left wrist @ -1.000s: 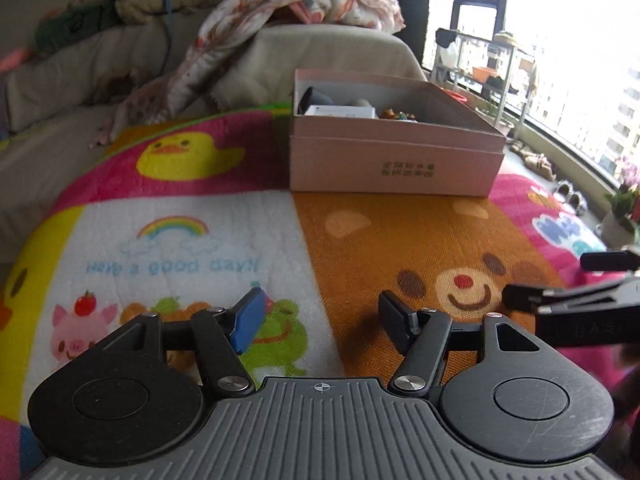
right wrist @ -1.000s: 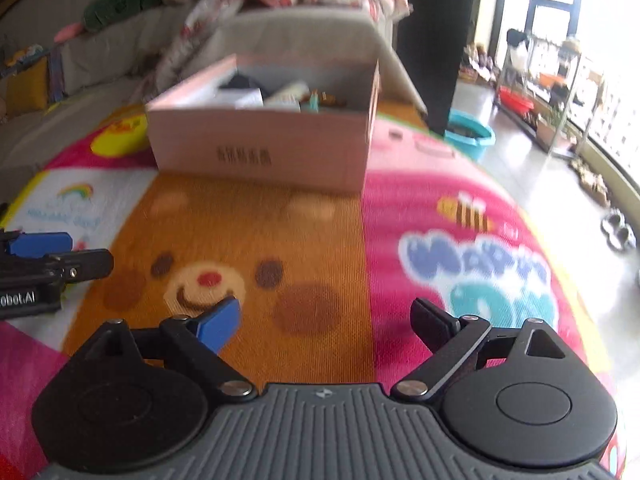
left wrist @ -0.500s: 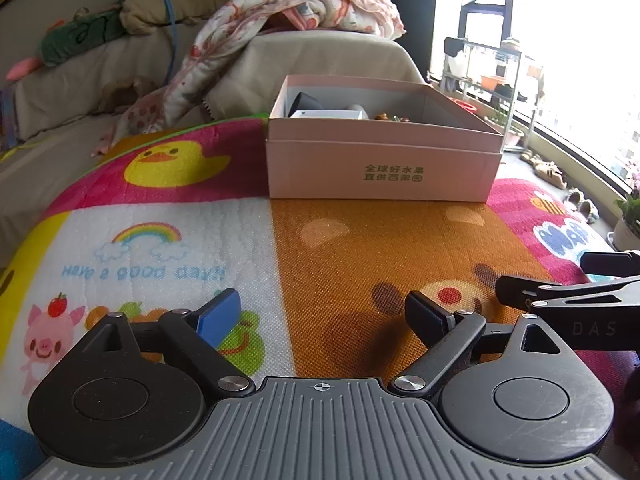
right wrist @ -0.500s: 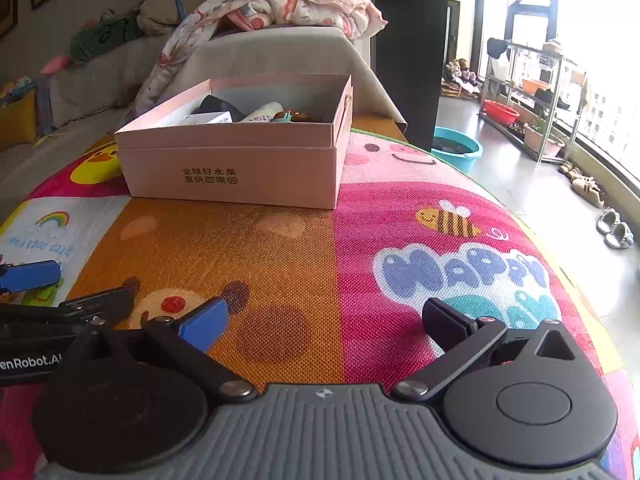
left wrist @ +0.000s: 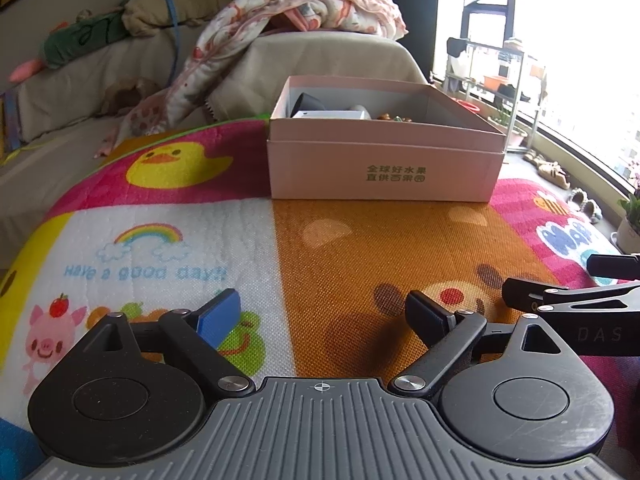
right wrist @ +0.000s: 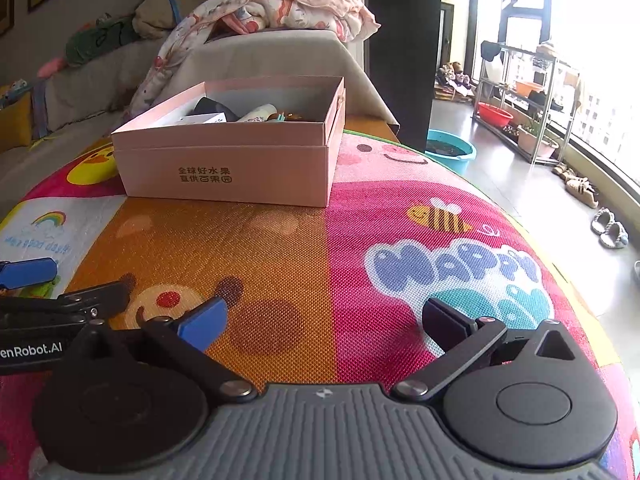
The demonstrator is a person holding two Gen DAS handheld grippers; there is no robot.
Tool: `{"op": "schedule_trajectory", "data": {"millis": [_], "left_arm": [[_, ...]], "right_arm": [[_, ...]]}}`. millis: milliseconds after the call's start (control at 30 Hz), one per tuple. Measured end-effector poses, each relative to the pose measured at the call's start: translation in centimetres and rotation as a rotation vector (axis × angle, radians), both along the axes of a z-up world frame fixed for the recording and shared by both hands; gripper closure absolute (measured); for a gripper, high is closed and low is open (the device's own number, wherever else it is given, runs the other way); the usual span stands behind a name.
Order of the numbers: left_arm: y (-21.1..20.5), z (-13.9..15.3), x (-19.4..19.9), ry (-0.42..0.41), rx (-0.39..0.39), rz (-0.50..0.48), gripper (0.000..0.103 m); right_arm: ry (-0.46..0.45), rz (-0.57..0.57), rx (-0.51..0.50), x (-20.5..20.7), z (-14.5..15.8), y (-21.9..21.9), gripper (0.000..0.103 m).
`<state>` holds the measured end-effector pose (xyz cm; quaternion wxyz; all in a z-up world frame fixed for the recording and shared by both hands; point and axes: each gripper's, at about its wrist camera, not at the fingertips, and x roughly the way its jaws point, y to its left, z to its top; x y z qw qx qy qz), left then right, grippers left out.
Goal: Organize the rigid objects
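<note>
I read two lines of dark Chinese print, 全球好水果 over 直供百果园, on the front wall of the pink cardboard box (left wrist: pixel 384 172). The colourful cartoon play mat (left wrist: pixel 360 248) says "Have a good day!!" under its rainbow and "HAPPY" in blue. My left tool (right wrist: pixel 30 350) shows "enRobot.AI", my right tool (left wrist: pixel 596 334) "DAS".

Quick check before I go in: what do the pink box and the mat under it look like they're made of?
The pink box looks like matte paperboard: crisp folded edges, thin walls, printed lettering, no gloss. The mat looks like soft foam or quilted fabric with a printed cartoon surface: a fine woven or embossed grid texture shows across the orange panel, and stitched-looking ripples on the white panel. Which of the two it is I cannot tell.
</note>
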<state>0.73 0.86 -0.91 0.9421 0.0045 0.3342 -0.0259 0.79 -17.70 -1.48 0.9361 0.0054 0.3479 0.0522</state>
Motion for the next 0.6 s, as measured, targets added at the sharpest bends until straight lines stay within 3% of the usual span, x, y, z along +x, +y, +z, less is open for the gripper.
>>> {"op": "schedule_trajectory", "data": {"millis": [600], "left_arm": [[-0.01,0.04,0.03,0.001,0.0,-0.003,0.009]], "right_arm": [[-0.001,0.0,-0.003,-0.08,-0.06,0.02,0.0]]}}
